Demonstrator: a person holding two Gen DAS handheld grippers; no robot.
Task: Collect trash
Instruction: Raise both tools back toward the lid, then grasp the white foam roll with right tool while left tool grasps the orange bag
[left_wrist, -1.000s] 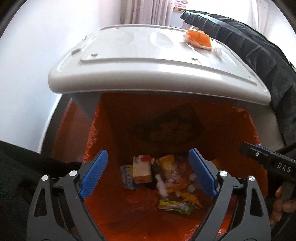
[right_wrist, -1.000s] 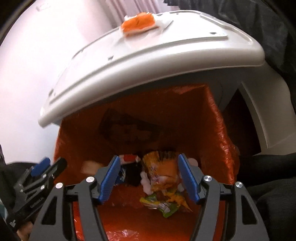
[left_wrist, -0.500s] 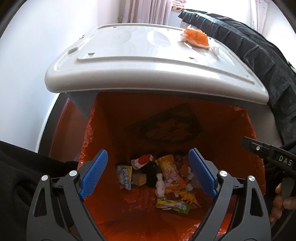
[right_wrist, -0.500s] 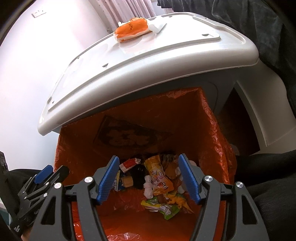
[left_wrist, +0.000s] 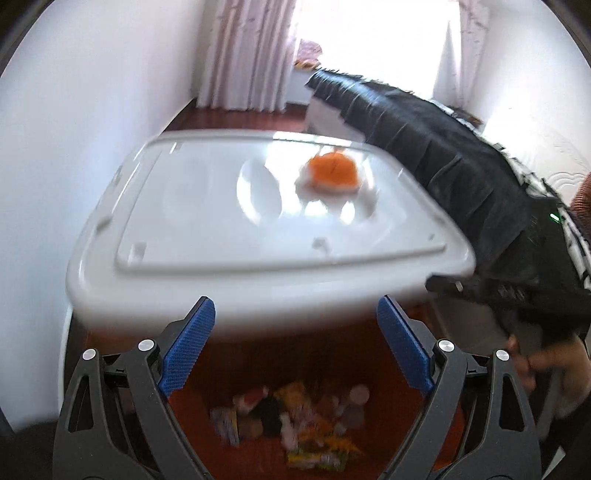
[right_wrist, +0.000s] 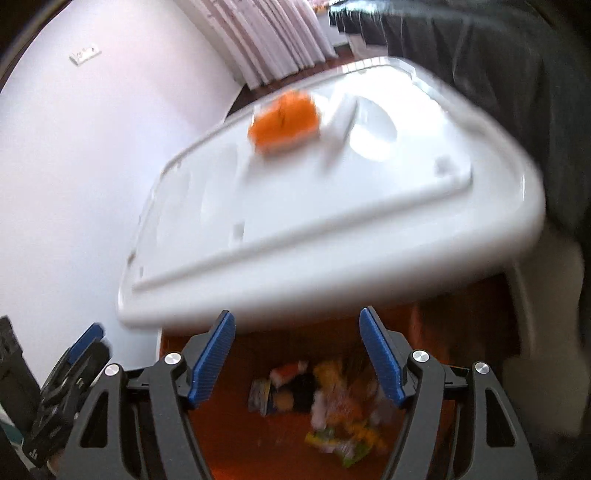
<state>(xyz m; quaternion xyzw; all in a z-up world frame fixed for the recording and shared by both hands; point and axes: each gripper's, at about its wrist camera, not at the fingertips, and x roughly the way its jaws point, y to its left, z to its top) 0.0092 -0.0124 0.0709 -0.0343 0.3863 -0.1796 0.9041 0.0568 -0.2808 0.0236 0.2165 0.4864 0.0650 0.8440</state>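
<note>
Two claws over the open bin

The left claw (left_wrist: 295, 350) and right claw (right_wrist: 297, 356) are both spread apart, holding nothing. The trash (left_wrist: 291, 421) lies at the bottom of the orange bag (right_wrist: 258, 443), under the white lid (left_wrist: 229, 229).

A home bedroom: pale curtains (left_wrist: 251, 55) at a bright window, dark-covered bed (left_wrist: 436, 147), wooden floor (left_wrist: 236, 118).

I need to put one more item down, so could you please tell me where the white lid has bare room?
The white lid is bare across its near and wall-side parts, from the front rim up to the oval dimple. The far corner by the dark cloth is crowded: the orange item sits there. In the orange-lined bin, wrappers cover the bottom's middle.
</note>
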